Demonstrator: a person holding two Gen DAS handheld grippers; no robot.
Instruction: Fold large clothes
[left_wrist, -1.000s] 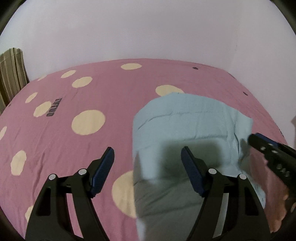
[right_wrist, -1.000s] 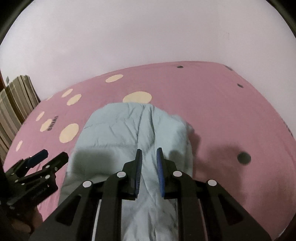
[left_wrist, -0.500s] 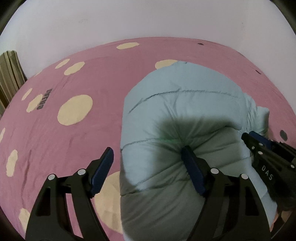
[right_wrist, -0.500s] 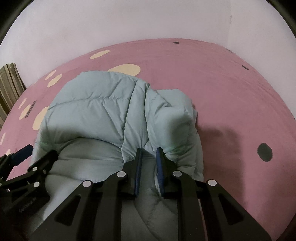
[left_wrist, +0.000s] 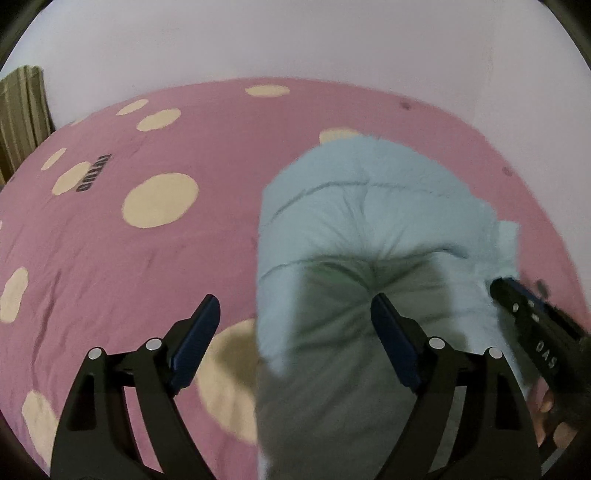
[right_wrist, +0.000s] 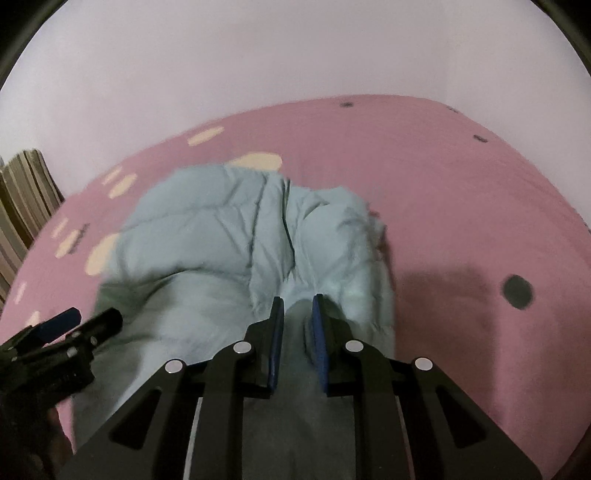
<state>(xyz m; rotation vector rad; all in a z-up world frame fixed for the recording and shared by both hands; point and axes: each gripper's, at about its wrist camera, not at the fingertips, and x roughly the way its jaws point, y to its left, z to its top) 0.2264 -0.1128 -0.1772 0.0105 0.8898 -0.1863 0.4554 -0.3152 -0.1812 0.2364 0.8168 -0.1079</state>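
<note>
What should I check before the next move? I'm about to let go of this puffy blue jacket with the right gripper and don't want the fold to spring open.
1. Right gripper pinching jacket: ok.
2. Left gripper free of fabric: ok; jaws opening, jacket edge between them, unpinched.
3. Jacket resting on the bedspread: ok.
4. Fold lying flat: not ok, bulging.
5. Sleeves tucked in: cannot tell.

Puffy pale-blue jacket (left_wrist: 369, 229), bunched on bed
</note>
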